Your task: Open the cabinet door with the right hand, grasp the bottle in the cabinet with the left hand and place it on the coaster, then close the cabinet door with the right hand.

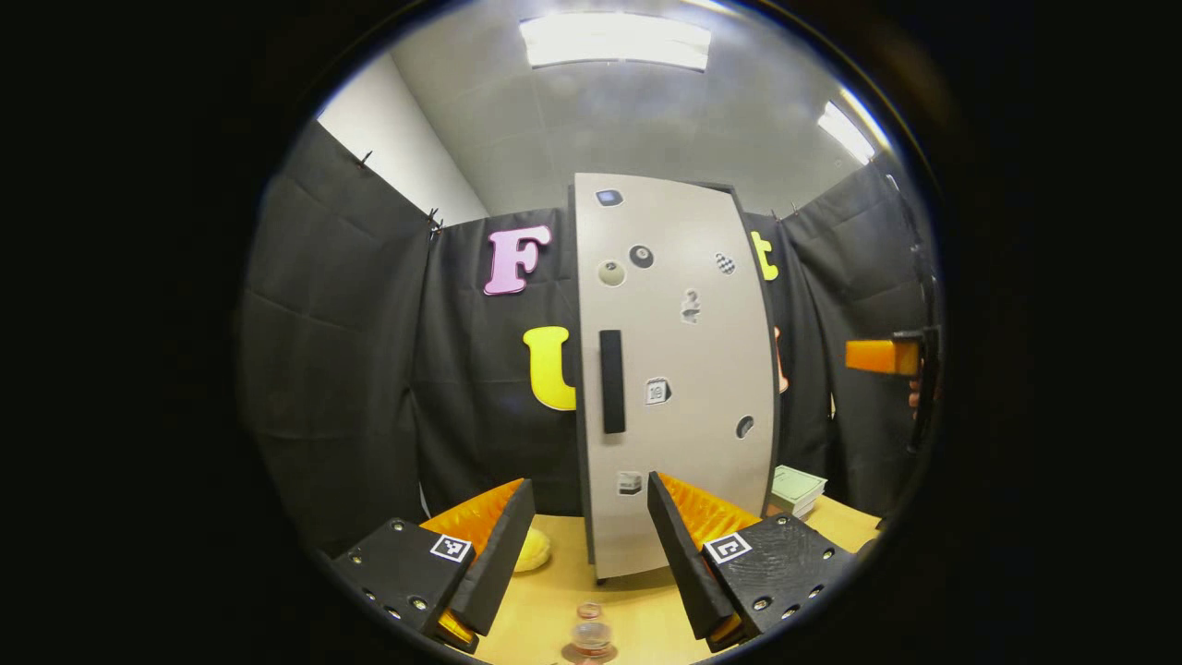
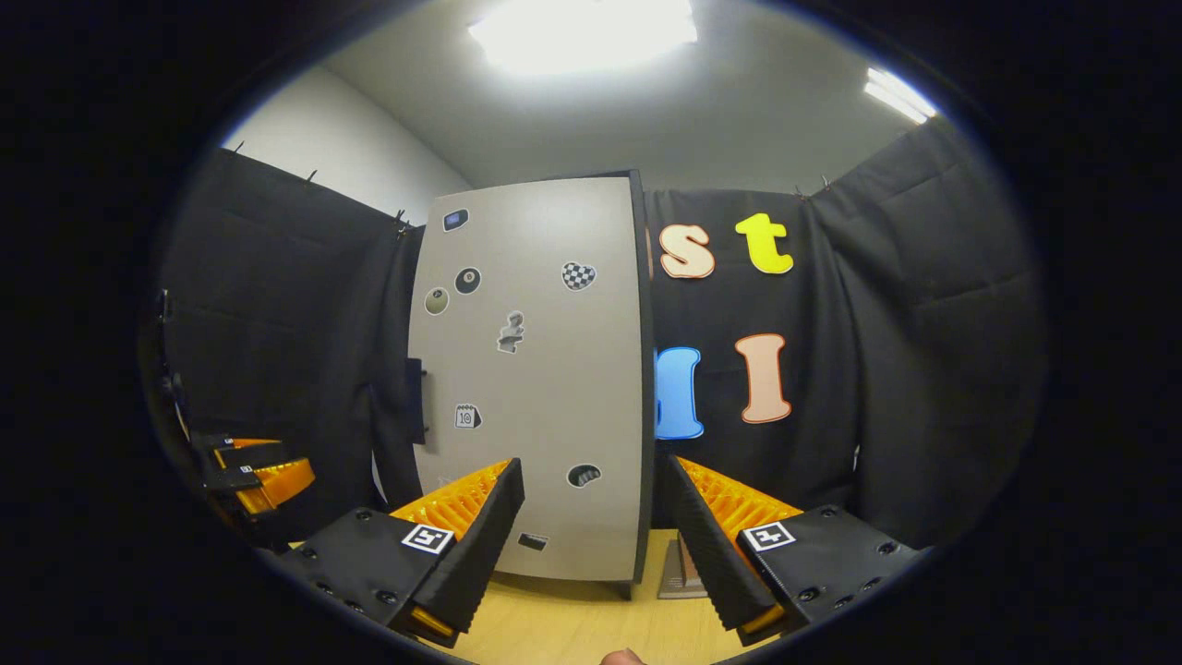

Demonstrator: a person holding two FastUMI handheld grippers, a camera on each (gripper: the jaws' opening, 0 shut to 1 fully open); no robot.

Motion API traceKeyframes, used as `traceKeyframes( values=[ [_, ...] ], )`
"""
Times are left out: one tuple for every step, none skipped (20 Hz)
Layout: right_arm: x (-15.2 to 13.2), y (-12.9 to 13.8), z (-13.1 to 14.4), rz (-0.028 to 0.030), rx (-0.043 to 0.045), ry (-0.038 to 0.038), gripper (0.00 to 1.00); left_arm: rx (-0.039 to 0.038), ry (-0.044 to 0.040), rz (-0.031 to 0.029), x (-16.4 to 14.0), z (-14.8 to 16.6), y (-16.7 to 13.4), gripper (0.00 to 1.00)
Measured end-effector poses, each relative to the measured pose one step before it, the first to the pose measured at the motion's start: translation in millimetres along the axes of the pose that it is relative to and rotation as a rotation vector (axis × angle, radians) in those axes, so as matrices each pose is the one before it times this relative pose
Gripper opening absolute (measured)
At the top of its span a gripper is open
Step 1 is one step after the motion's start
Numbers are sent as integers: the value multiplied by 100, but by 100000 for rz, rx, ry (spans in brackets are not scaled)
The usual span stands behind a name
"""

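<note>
The tall grey cabinet (image 1: 679,369) stands on the wooden table with its door (image 2: 536,388) shut; stickers dot the door. Its dark vertical handle (image 1: 611,380) is on the door's left side and shows edge-on in the right gripper view (image 2: 416,400). A small clear bottle (image 1: 591,633) stands upright on a round brownish coaster (image 1: 568,656) at the table's near edge, below my left gripper (image 1: 589,482). That gripper is open and holds nothing. My right gripper (image 2: 594,465) is also open and empty, facing the door's right part, away from it.
A yellow rounded object (image 1: 534,551) lies on the table (image 1: 554,600) left of the cabinet. A stack of green-covered books (image 1: 796,489) sits to the cabinet's right. Black cloth walls enclose the booth. The right gripper, held by a hand (image 1: 912,399), shows far right.
</note>
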State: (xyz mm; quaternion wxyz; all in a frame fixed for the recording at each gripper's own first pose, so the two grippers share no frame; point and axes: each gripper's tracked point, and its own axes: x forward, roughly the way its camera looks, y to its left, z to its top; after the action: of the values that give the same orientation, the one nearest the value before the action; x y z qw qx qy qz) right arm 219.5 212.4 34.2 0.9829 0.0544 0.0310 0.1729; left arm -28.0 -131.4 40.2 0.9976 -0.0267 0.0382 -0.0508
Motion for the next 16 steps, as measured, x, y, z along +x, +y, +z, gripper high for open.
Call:
traceKeyframes(
  values=[
    [-1056,-648,-427,-1190,-413,485,98,-325,131,-124,-335,37,-583,73],
    [-858,-566,-442,-1150,-272,604,98,-390,175,-503,-377,91,-489,73],
    [-800,-271,-511,-897,159,866,98,-275,331,-628,-27,99,-431,73],
    [-721,-164,-357,-487,831,641,98,-59,-82,-685,-165,110,-337,73],
    [-638,47,-323,-240,1421,214,98,214,-270,-536,-327,98,-152,73],
    [-612,94,-185,29,1365,-11,98,440,-601,-474,-249,121,-120,71],
    [-635,82,-293,-565,895,-144,98,673,-795,-979,-382,230,-38,71],
    [-444,-91,-162,-1376,387,-187,98,847,-539,-765,-246,307,-45,73],
    [-318,-58,-156,-1336,546,123,98,1109,-308,-877,-199,185,75,73],
    [-252,223,-11,-247,650,-213,98,1094,-1097,-443,-135,415,10,73],
    [-226,313,-23,-490,567,-101,98,743,-1095,-347,-287,364,340,73],
    [-98,147,-46,-745,497,38,98,454,39,-458,-148,225,89,73],
    [-100,291,-29,-477,628,100,98,119,-184,-743,-664,-255,287,73],
    [-23,417,-11,177,671,74,98,-212,-483,-479,-59,78,54,71],
    [97,706,-136,544,251,435,98,-548,334,-169,-96,-205,274,73],
    [-111,419,-87,222,-522,112,98,-494,452,100,-215,-142,566,71]
  ],
)
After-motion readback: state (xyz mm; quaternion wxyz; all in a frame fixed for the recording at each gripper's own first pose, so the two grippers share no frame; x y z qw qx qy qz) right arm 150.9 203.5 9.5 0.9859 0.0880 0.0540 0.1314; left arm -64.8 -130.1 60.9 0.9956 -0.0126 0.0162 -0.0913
